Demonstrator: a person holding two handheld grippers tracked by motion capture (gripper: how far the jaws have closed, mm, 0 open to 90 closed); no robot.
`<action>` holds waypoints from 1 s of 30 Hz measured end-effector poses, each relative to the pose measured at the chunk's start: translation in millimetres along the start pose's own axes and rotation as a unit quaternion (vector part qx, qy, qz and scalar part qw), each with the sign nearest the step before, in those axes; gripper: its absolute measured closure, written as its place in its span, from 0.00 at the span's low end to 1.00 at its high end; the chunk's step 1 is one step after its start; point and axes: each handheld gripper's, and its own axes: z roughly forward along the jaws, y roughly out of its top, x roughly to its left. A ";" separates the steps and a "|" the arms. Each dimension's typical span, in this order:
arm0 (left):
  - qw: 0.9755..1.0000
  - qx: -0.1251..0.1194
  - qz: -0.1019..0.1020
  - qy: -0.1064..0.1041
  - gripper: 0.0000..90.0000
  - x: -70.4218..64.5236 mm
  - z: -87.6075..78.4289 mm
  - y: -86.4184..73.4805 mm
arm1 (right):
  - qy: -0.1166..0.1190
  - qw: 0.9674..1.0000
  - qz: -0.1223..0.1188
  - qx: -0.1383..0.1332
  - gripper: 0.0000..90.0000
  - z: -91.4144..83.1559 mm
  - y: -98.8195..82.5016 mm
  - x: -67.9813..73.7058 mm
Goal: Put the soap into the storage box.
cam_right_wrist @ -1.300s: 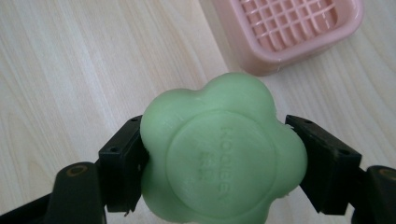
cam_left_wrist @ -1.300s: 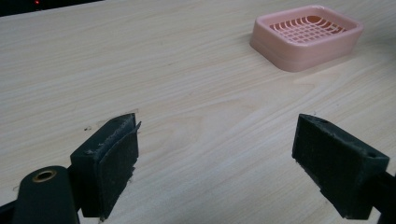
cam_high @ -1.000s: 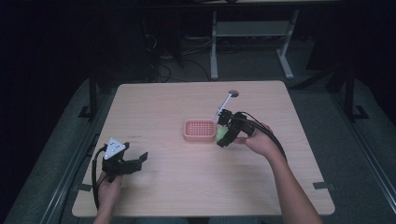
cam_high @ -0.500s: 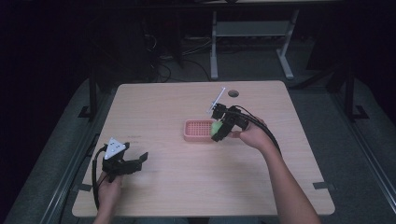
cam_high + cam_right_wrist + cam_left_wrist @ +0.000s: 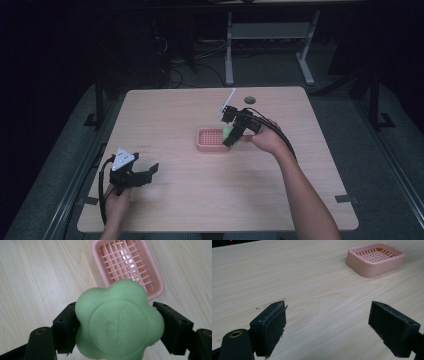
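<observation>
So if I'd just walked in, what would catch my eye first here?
Probably the green flower-shaped soap, clamped between the black tongs in the person's right hand and held just above the right end of a pink slatted soap dish in the middle of the wooden table. After that, the left tongs, which rest wide open near the table's front left corner with nothing between them.

- The soap [image 5: 119, 321], centre of the right gripper view, is pale green, flower-shaped, with faint raised lettering.
- The soap dish [image 5: 130, 265], upper middle there, is pink with a grid pattern.
- The table [image 5: 200, 210] is light wood with fine grain.
- The right gripper [image 5: 117, 322] and left gripper [image 5: 332, 326] have black jaws.
</observation>
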 end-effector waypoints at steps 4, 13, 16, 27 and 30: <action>1.000 0.000 0.001 0.001 0.16 0.6 0.1 0.0 | 0.003 1.000 0.001 -0.004 0.28 0.4 9.1 -1.6; 1.000 0.002 0.003 0.001 0.16 0.6 0.0 0.1 | -0.005 1.000 -0.006 0.007 0.28 8.0 32.1 -4.0; 1.000 0.001 0.004 0.001 0.16 0.4 0.4 0.1 | -0.006 1.000 -0.004 0.010 0.28 12.4 38.2 -5.1; 1.000 0.000 0.002 0.001 0.16 0.3 0.8 0.0 | -0.010 1.000 0.015 0.023 0.28 32.6 47.8 -14.6; 1.000 0.001 0.003 0.001 0.16 0.0 0.4 0.2 | -0.008 0.999 0.020 0.026 0.28 38.1 49.8 -15.8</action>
